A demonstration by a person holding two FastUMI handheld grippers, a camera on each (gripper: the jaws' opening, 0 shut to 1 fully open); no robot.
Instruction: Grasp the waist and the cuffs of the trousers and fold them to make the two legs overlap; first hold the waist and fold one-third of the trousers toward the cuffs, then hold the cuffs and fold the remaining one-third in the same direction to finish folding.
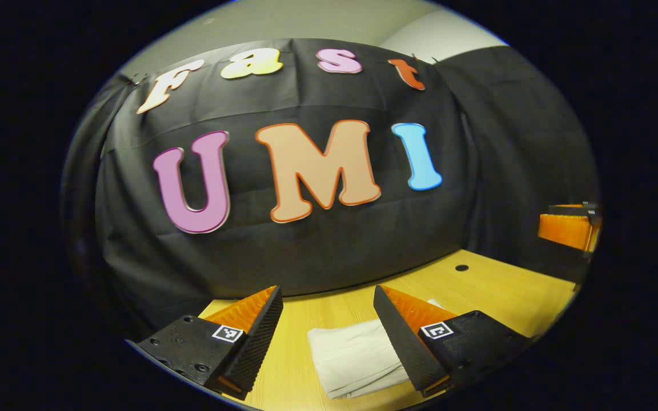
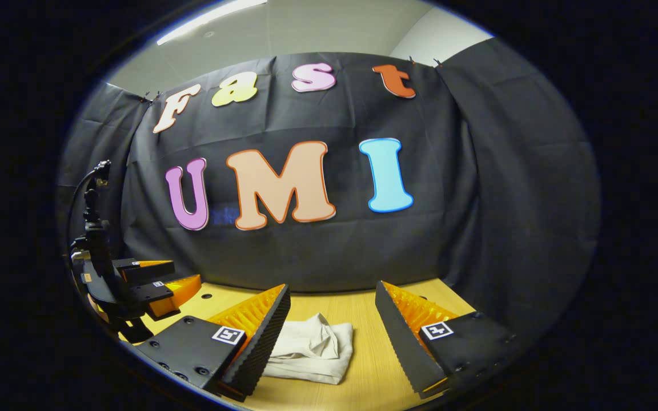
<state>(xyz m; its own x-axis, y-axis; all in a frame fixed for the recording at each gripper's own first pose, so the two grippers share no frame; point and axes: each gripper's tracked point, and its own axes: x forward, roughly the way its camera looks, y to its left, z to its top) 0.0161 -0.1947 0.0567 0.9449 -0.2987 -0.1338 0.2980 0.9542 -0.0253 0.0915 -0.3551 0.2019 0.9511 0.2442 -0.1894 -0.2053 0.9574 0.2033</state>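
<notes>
The trousers (image 1: 354,357) are off-white and lie folded into a small flat bundle on the wooden table (image 1: 477,285). In the left gripper view they rest below and between the fingers of my left gripper (image 1: 328,331), which hangs open above them, holding nothing. In the right gripper view the same trousers (image 2: 312,348) lie low at centre-left, partly behind the left finger of my right gripper (image 2: 332,331). That gripper is open too, clear of the cloth. The left gripper (image 2: 152,288) also shows at the far left of the right gripper view, and the right gripper (image 1: 572,225) at the far right of the left gripper view.
The black cloth wall stands close behind the table's far edge. A small dark hole (image 1: 461,268) sits in the tabletop toward the back. A cable (image 2: 86,200) rises behind the left gripper in the right gripper view.
</notes>
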